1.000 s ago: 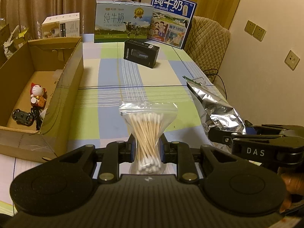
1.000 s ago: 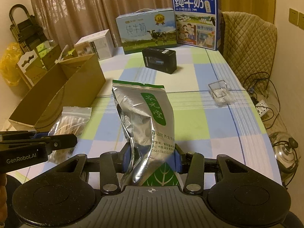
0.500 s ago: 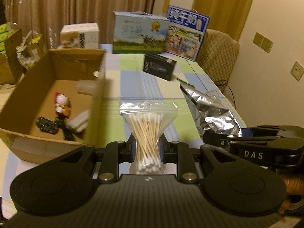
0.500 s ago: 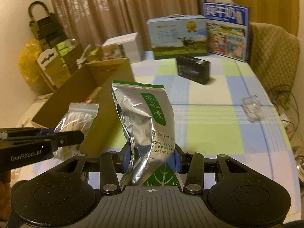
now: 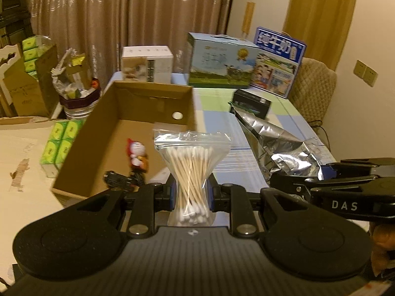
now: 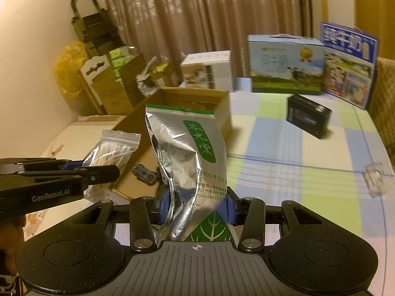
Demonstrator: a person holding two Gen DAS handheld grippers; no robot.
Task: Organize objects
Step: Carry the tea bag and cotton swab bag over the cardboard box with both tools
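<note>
Left claw (image 5: 191, 194) clamped tight on a clear zip bag of cotton swabs (image 5: 192, 170), pinched at the waist so the sticks flare out above; white tips bunch below, bag bottom hidden behind the claw body. Right claw (image 6: 196, 207) closed partway on a crinkled silver foil pouch (image 6: 187, 157) with green label and leaf print; pouch bottom cut off by the claw body. Both bags are held up in the air, side by side near the open cardboard box (image 5: 91, 145). Box is plain brown, flaps up, near wall hides part of its floor; inside a small red-and-white figurine (image 5: 137, 154) and a dark toy car (image 5: 118, 180), both blurred. Checked cloth table (image 6: 308, 172) has open room to the right; black box (image 6: 308, 117) and a small clear plastic piece (image 6: 375, 177) sit well apart there. Milk cartons (image 5: 219, 60) line the far edge.
</note>
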